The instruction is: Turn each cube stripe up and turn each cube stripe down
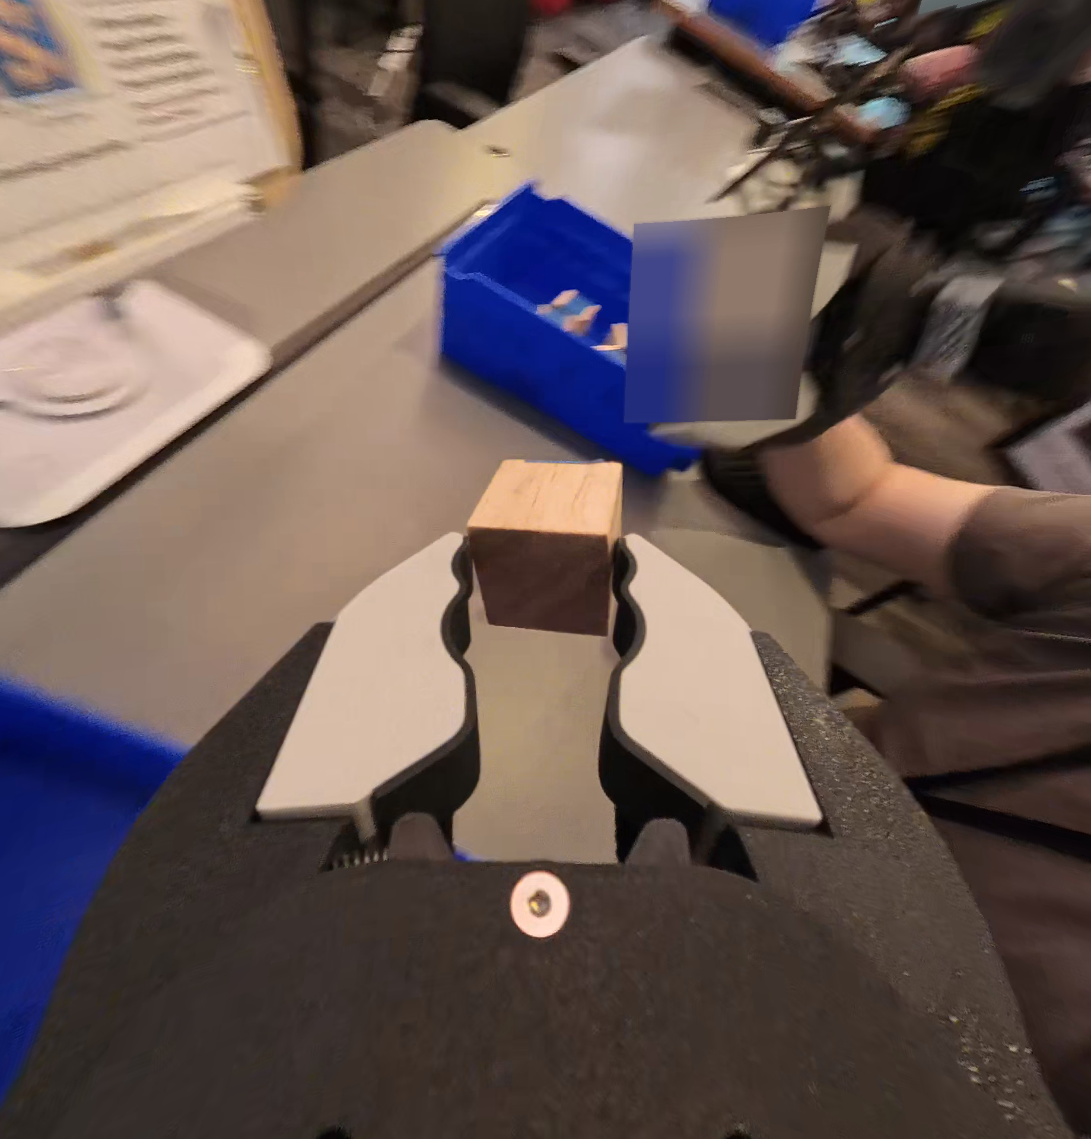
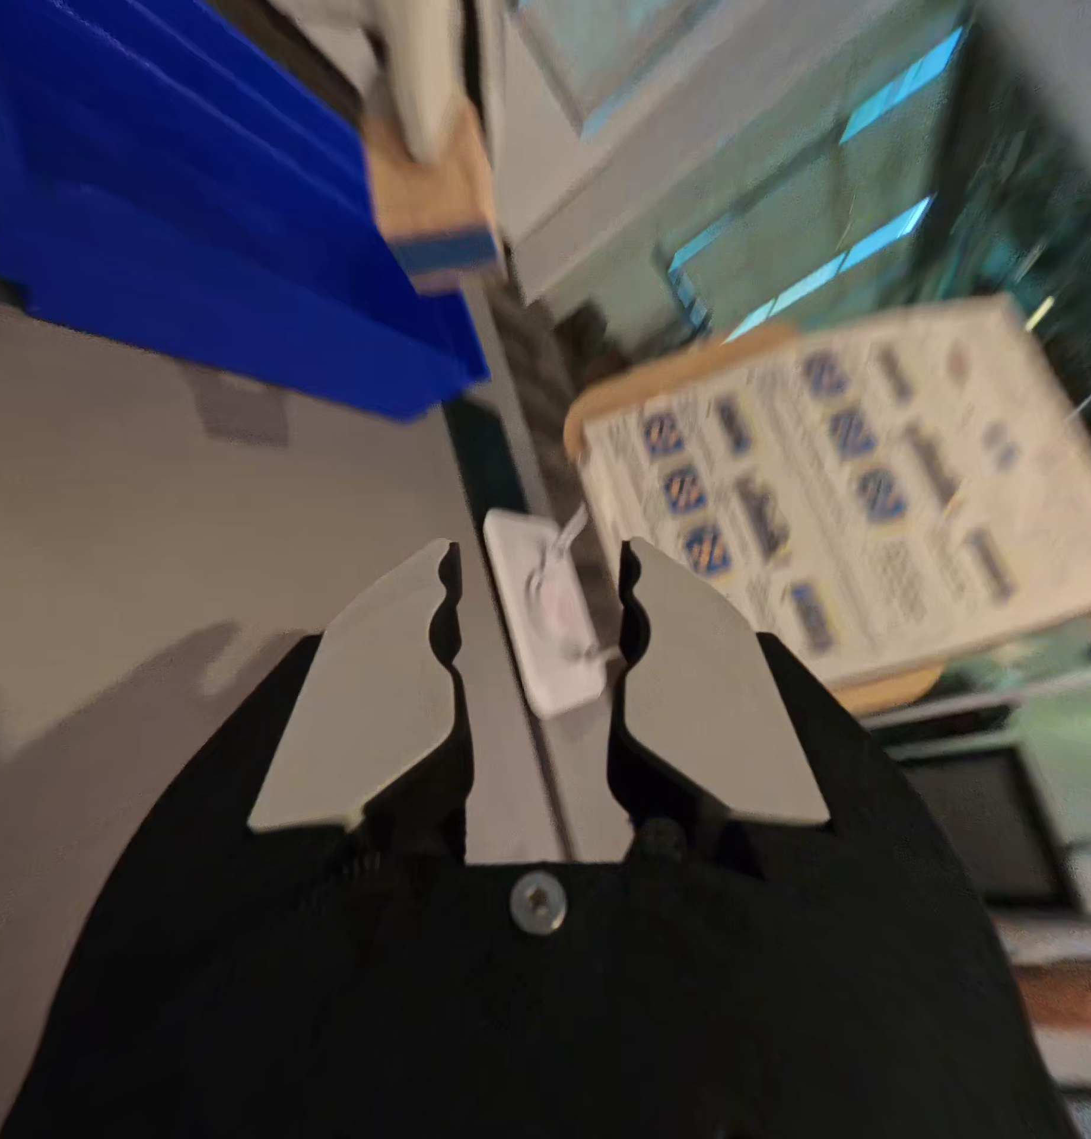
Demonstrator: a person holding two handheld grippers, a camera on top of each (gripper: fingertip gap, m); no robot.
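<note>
Cube [image 1: 546, 545] of pale wood, near face darker brown, thin blue stripe edge at its far top, pinched between left gripper [image 1: 544, 558] pads, lifted off grey table [image 1: 253, 555]. Right gripper [image 2: 539, 570] spread, holding nothing. Just beyond cube: blue bin [image 1: 530, 320] with more striped pieces inside. Left of bin: white tray [image 1: 86, 394]. Far behind: cluttered blurry room, printed poster [image 2: 838, 481].

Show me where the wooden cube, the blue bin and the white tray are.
Cube [image 1: 552, 499]: left wrist view, on its light top face.
Bin [image 1: 530, 370]: left wrist view, on its near wall.
Tray [image 1: 86, 425]: left wrist view, on its flat floor.
</note>
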